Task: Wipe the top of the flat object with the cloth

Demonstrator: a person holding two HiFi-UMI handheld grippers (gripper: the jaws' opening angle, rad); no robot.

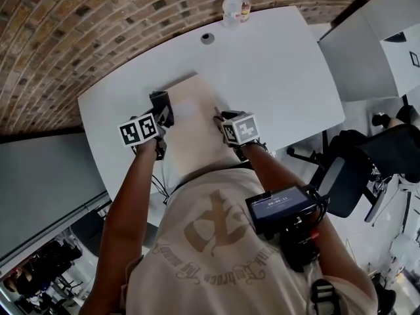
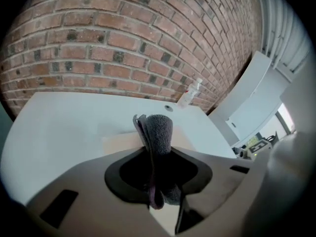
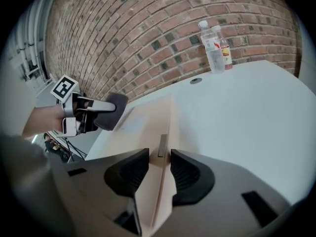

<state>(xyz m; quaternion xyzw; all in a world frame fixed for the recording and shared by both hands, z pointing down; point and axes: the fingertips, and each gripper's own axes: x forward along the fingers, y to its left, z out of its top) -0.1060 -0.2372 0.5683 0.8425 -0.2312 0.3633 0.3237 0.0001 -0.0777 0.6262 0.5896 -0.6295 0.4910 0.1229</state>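
Note:
A tan flat board [image 1: 197, 120] lies on the white table [image 1: 282, 77]. A folded grey cloth [image 2: 158, 132] stands up between the jaws of my left gripper [image 2: 158, 172], which is shut on it. In the head view this gripper [image 1: 162, 110] is at the board's left edge, the cloth [image 1: 159, 100] held just over it. In the right gripper view the cloth [image 3: 111, 113] hovers at the board's left side. My right gripper [image 3: 159, 169] has its pads on both sides of the board's [image 3: 148, 117] near right edge and grips it; in the head view it [image 1: 220, 118] sits at the board's right side.
Two clear bottles [image 1: 236, 5] stand at the table's far edge by the brick wall. A round cable hole [image 1: 207, 38] is in the tabletop beyond the board. An office chair [image 1: 354, 169] stands to the right of the table.

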